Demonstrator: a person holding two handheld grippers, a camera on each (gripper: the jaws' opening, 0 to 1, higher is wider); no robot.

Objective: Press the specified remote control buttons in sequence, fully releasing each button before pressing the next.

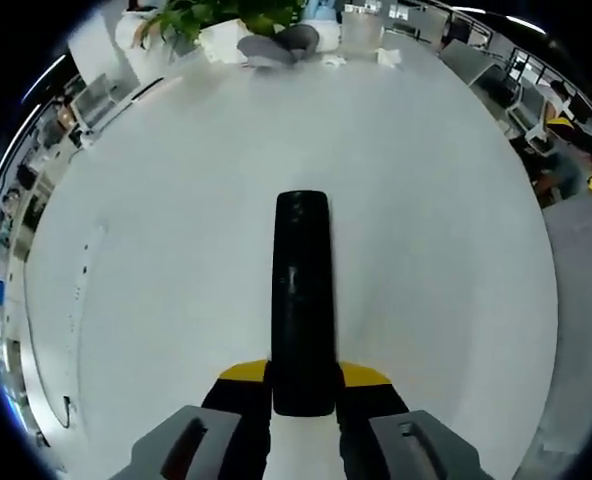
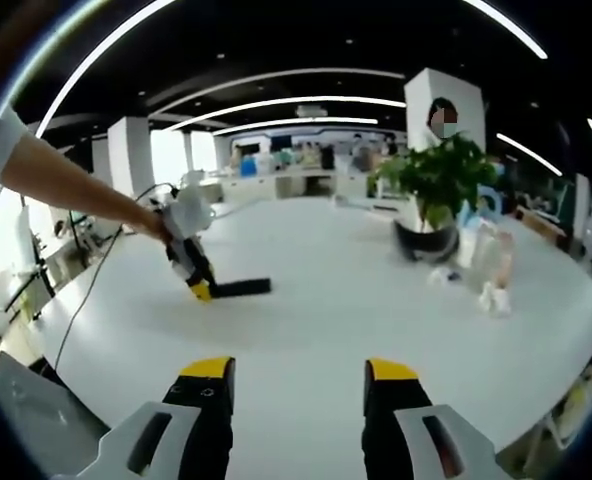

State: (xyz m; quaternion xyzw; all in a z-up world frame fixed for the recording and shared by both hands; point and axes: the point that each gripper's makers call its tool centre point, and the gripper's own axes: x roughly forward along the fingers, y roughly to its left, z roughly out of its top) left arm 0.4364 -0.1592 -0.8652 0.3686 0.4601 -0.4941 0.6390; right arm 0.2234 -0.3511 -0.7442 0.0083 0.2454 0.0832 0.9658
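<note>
A: Biggest first?
B: I see a white table [image 2: 376, 310] across both views. Potted plant [image 2: 438, 190] far right in right gripper view, small white items near it, too blurred to ID.
A: Remote?
B: Black remote [image 1: 302, 300] lies flat on table, near end clamped between left gripper [image 1: 303, 385] jaws. In right gripper view it's mid-left, person's arm behind it.
A: Other claw?
B: Right gripper [image 2: 298, 385] jaws apart, nothing between, well away from the remote.

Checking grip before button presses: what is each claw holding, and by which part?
Left claw clamps the black remote control at its near end. Right claw is open, holding nothing.
</note>
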